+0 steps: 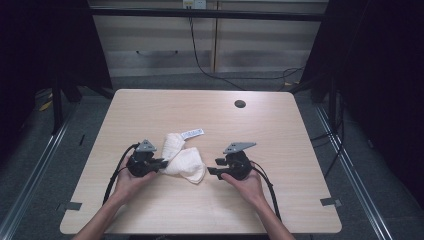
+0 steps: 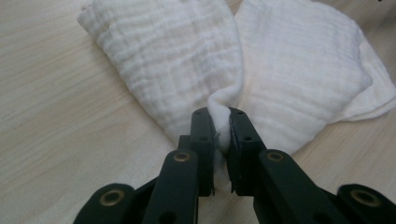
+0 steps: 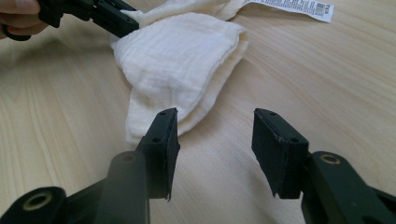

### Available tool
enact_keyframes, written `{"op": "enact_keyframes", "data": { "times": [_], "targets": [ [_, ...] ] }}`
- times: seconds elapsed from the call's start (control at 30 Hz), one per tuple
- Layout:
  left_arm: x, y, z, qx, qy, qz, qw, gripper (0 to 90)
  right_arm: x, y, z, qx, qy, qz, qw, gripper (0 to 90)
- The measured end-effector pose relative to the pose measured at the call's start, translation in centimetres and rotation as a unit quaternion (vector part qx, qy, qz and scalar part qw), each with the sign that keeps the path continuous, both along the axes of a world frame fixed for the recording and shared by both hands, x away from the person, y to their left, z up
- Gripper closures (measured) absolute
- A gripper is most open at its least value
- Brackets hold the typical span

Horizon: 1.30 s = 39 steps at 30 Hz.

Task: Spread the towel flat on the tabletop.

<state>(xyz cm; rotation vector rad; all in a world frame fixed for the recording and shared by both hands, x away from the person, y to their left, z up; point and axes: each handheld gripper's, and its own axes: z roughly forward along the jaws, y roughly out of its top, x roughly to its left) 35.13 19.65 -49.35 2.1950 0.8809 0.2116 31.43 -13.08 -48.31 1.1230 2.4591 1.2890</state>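
White cloth (image 1: 184, 161), a crumpled muslin piece, is seen lying on the wooden table (image 1: 150, 110) near its front middle, between the two grippers. Two bunched lobes are formed by it, one reaching away from the person and one spread toward the right, and a printed label (image 1: 192, 134) is attached at its far edge, lying flat on the table. In the left gripper view a raised fold of the cloth (image 2: 222, 121) is pinched between the two black jaws, which are nearly together with the fabric pressed between their pads. The left gripper (image 1: 161, 164) is thus closed on the cloth's left edge, held low over the table by the person's left hand (image 1: 127, 182). The right gripper (image 1: 212, 167) is held by the right hand (image 1: 247, 185) just beside the cloth's right lobe, apart from it. In the right gripper view its jaws stand apart with bare table between them, the cloth (image 3: 180, 65) lying ahead and to the left of the left jaw. A dark round hole (image 1: 240, 104) is seen in the table near its far edge.
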Motion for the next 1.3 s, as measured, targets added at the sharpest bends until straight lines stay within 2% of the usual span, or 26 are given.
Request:
{"op": "enact_keyframes", "data": {
  "times": [0.17, 0.3, 0.33, 0.4, 0.43, 0.47, 0.7, 0.8, 0.93, 0.97, 1.03, 1.17, 1.2, 1.23, 1.27, 1.3],
  "targets": [
    [-0.4, -0.1, -0.2, 0.001, -0.001, -0.006, 1.0000, 82.8, -0.2, -0.2, 0.2, 0.008, -0.005, 0.000, 1.0000, 51.8],
    [-0.7, -0.4, -0.2, -0.002, 0.001, -0.012, 0.9999, 82.8, -0.4, 0.0, 0.1, 0.005, -0.004, 0.007, 1.0000, 51.8],
    [-1.1, -0.7, -0.2, 0.003, 0.000, -0.024, 0.9997, 82.8, -0.4, 0.1, 0.0, 0.003, -0.004, 0.010, 0.9999, 51.9],
    [-1.3, -0.8, -0.2, 0.005, -0.002, -0.029, 0.9996, 82.8, -0.4, 0.2, -0.1, -0.001, -0.002, 0.012, 0.9999, 51.9],
    [-1.7, -1.2, -0.2, -0.001, 0.000, -0.037, 0.9993, 82.8, -0.4, 0.2, -0.1, 0.001, -0.001, 0.013, 0.9999, 51.7],
    [-1.9, -1.4, -0.2, 0.003, -0.002, -0.045, 0.9990, 82.8, -0.4, 0.2, -0.1, 0.002, -0.001, 0.012, 0.9999, 51.4],
    [-2.9, -2.9, -0.2, 0.006, -0.006, -0.069, 0.9976, 82.7, -0.3, 0.1, 0.0, 0.011, 0.000, 0.010, 0.9999, 47.2],
    [-3.4, -3.6, -0.2, -0.005, 0.000, -0.082, 0.9966, 82.7, -0.3, 0.1, 0.0, 0.010, 0.000, 0.011, 0.9999, 47.0],
    [-3.8, -4.0, -0.3, -0.010, 0.000, -0.093, 0.9956, 82.7, -0.3, 0.1, 0.0, 0.009, -0.001, 0.010, 0.9999, 47.4],
    [-3.9, -4.1, -0.3, -0.008, 0.002, -0.098, 0.9952, 82.7, -0.3, 0.0, -0.1, 0.007, -0.001, 0.002, 1.0000, 49.3],
    [-4.2, -4.5, -0.2, -0.007, 0.003, -0.103, 0.9946, 82.7, -0.2, -0.1, -0.2, 0.009, 0.001, 0.004, 1.0000, 51.1],
    [-4.3, -4.7, -0.2, -0.008, 0.001, -0.103, 0.9947, 82.4, -0.4, 0.3, -0.9, -0.009, 0.008, 0.017, 0.9998, 66.4],
    [-4.3, -4.7, -0.2, -0.008, 0.002, -0.102, 0.9947, 82.4, -0.4, 0.3, -0.9, -0.009, 0.008, 0.017, 0.9998, 66.4],
    [-4.3, -4.6, -0.2, -0.009, 0.004, -0.100, 0.9949, 82.1, -0.7, 0.5, -1.0, -0.014, 0.004, 0.018, 0.9997, 76.8],
    [-4.3, -4.6, -0.2, -0.009, 0.004, -0.100, 0.9949, 82.0, -0.7, 0.5, -1.0, -0.014, 0.004, 0.018, 0.9997, 76.8],
    [-4.3, -4.6, -0.3, -0.010, 0.004, -0.100, 0.9949, 81.9, -0.9, 0.5, -0.8, -0.012, -0.004, 0.018, 0.9998, 84.8]
  ]
}}
